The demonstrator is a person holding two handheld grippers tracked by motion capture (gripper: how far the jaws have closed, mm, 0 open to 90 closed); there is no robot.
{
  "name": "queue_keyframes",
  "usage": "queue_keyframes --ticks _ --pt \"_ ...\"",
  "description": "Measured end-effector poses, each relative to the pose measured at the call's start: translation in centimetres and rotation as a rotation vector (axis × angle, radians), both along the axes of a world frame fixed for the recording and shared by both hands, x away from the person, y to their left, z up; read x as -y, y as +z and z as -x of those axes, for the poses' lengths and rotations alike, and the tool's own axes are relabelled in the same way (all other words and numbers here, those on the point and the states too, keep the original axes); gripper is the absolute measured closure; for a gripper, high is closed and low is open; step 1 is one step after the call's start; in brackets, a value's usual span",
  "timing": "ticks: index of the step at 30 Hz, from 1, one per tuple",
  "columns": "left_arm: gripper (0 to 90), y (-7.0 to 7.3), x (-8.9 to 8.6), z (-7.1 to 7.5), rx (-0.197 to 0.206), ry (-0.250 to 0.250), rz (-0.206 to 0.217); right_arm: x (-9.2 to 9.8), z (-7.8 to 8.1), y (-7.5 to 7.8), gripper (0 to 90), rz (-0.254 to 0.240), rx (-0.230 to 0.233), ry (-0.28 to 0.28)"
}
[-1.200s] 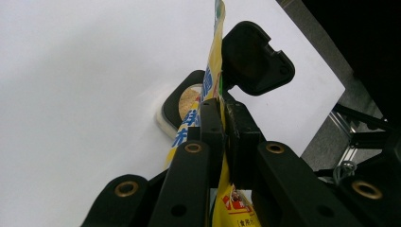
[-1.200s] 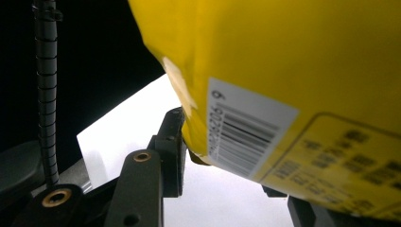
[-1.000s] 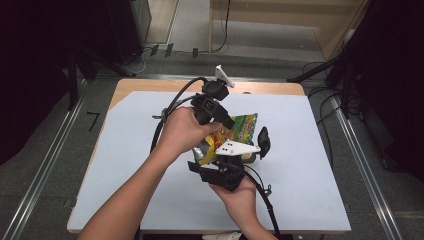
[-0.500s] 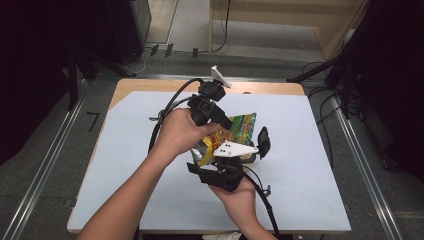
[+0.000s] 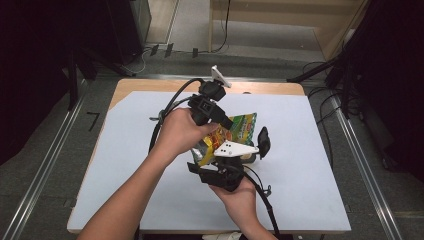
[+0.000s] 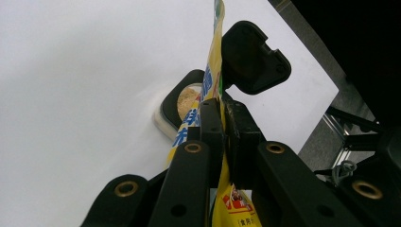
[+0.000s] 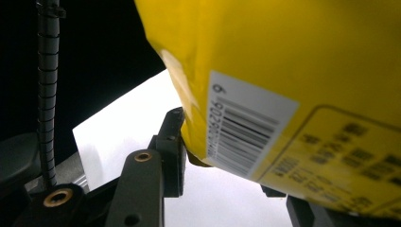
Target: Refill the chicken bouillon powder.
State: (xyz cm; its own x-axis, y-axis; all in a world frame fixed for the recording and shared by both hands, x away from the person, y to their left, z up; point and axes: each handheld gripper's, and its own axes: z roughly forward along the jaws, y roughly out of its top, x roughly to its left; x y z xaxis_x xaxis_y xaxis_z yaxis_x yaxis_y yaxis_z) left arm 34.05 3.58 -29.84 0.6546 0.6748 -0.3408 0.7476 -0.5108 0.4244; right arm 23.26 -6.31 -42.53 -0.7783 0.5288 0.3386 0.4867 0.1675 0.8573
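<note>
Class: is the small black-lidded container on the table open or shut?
Open. In the left gripper view the container shows light brown filling, and its black lid stands lifted clear behind the yellow packet.

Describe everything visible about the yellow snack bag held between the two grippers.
The yellow snack bag is a glossy plastic pouch with green and red print, blue lettering on one face and a white barcode label on the other. It is held above the white table, pinched flat by the left gripper, while the right gripper grips its lower body.

Probably lab: railed rig table (image 5: 300, 200)
</note>
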Motion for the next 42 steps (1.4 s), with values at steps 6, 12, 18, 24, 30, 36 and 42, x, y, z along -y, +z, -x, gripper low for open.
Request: queue_keyframes --ticks 6,12,18,24,30,36,42 --pt "87.5 0.02 -0.04 0.0 0.001 0.001 0.003 -0.01 0.01 0.05 61.3 0.001 0.002 0.001" --pt "87.5 -0.03 -0.06 -0.07 -0.001 -0.001 0.001 -0.04 -0.01 0.04 61.3 -0.001 0.0 0.001" --pt "87.5 -0.12 -0.14 -0.28 -0.013 0.003 0.01 -0.05 0.02 0.12 61.2 0.001 0.0 0.002" --pt "87.5 -0.14 -0.2 -0.32 -0.013 0.002 0.011 -0.05 0.01 0.14 61.3 0.005 0.0 0.001" --pt "87.5 -0.1 -0.29 -0.28 -0.012 0.001 0.008 -0.13 0.06 0.16 61.3 0.004 0.001 0.002" --pt "87.5 -0.11 -0.32 -0.28 -0.011 0.002 0.009 -0.13 0.04 0.14 61.3 0.006 0.002 0.004" --pt "87.5 -0.12 -0.36 -0.24 -0.01 0.004 0.012 -0.15 0.03 0.11 61.3 0.009 0.005 0.005"
